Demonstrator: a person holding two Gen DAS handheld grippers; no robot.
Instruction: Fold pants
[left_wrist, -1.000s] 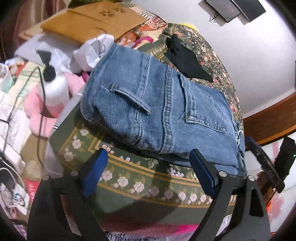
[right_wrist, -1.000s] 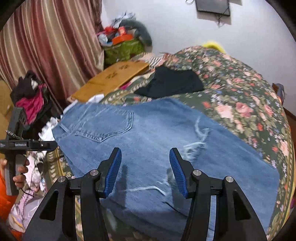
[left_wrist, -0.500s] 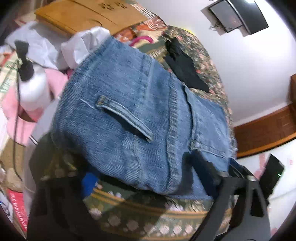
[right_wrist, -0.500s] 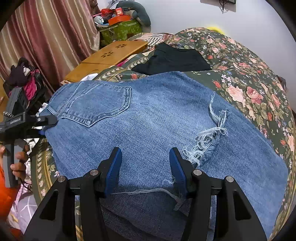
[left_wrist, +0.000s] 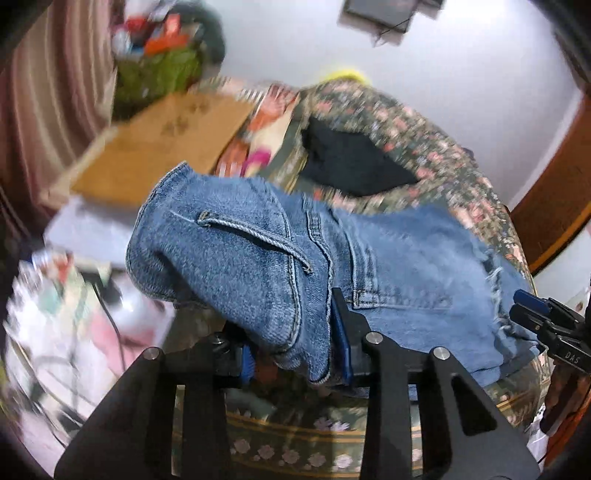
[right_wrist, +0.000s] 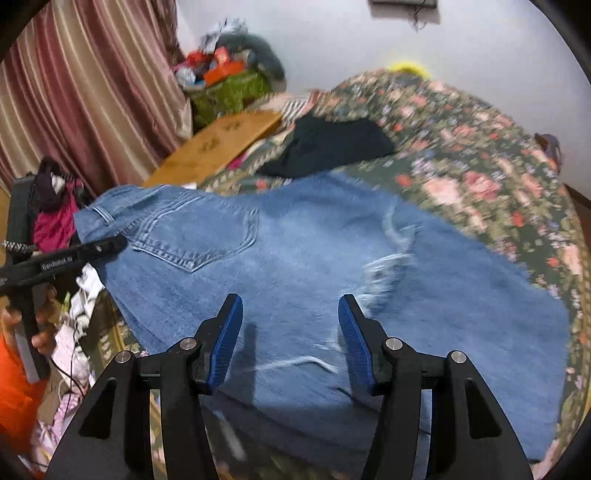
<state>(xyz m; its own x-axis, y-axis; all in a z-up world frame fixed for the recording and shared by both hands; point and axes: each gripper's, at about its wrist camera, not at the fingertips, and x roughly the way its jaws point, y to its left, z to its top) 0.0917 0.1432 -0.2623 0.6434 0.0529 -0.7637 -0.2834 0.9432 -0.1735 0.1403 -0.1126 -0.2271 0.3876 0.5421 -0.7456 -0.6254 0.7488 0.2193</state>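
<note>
On the far left of the right wrist view, a person's hand (right_wrist: 40, 325) gripped the handle of the left gripper (right_wrist: 110, 244), whose tip reached the waistband corner of the jeans (right_wrist: 295, 266). Behind it hung a striped curtain (right_wrist: 92, 92), with a wooden board (right_wrist: 218, 144) lying next to the bed. The jeans lay spread across the flowered bedspread (right_wrist: 498, 177), back pocket up, waist end toward the left edge of the bed and the frayed leg running right. A black garment (right_wrist: 332, 144) lay on the bedspread just beyond the jeans, apart from them.

In the left wrist view, the left gripper (left_wrist: 295, 350) had the waistband of the jeans (left_wrist: 240, 251) bunched between its blue pads (left_wrist: 341, 343); the jaws were closing and the denim was pinched between them, the waist end lifted off the bedspread (left_wrist: 424, 147). The surroundings were blurred. At the right edge of that view the right gripper (left_wrist: 532, 314) sat close to the frayed hem; contact could not be determined there.

In its own view, the right gripper (right_wrist: 290, 332) stood part-open above the leg of the jeans, near the frayed tear, fingers (right_wrist: 229, 332) holding nothing.
</note>
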